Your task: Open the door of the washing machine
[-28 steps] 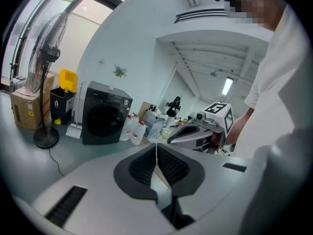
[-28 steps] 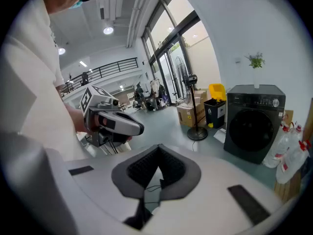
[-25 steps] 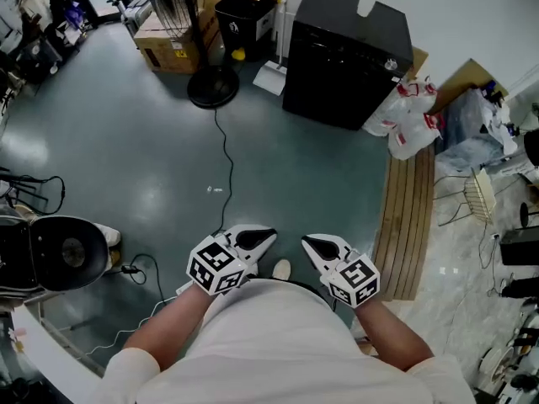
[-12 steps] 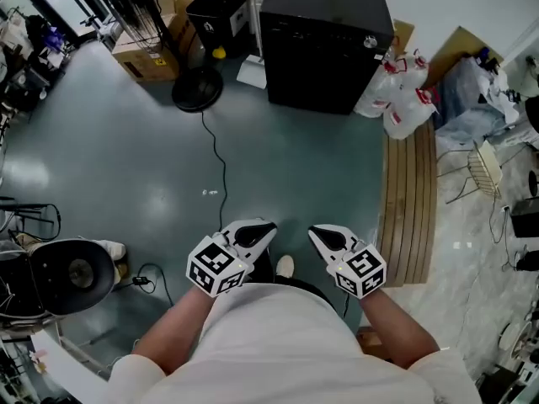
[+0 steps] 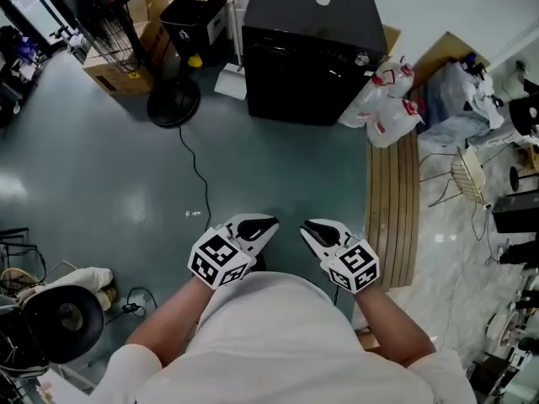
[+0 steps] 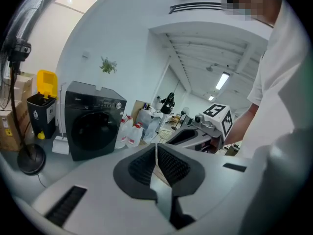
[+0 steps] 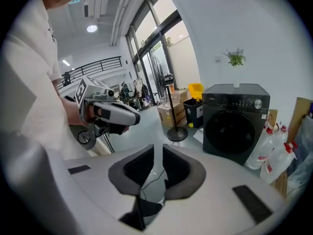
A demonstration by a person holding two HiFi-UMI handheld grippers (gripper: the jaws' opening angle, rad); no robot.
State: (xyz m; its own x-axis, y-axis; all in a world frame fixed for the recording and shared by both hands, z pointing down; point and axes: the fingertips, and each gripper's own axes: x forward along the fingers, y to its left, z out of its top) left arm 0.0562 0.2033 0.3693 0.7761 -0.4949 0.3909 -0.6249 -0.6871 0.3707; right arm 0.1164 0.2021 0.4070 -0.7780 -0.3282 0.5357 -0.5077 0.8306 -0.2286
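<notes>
The black washing machine [image 5: 312,49] stands against the far wall, and its round dark door [image 6: 93,129] is closed. It also shows in the right gripper view [image 7: 234,126]. Both grippers are held side by side in front of the person's body, a good way short of the machine and pointing toward it. My left gripper [image 5: 261,225] is shut with nothing between its ribbed pads [image 6: 168,163]. The jaws of my right gripper [image 5: 313,228] are opening; a narrow gap shows between its pads [image 7: 176,168], and the gap holds nothing.
Left of the machine stand a black bin with a yellow lid [image 5: 194,15], a fan on a round base [image 5: 173,103] and cardboard boxes [image 5: 118,74]. White jugs [image 5: 383,99] and a slatted wooden board [image 5: 392,209] lie to its right. A cable [image 5: 198,175] crosses the grey floor.
The person has walked toward the washing machine, which now sits closer and more central in the head view. Both grippers came forward with the body, still side by side.
</notes>
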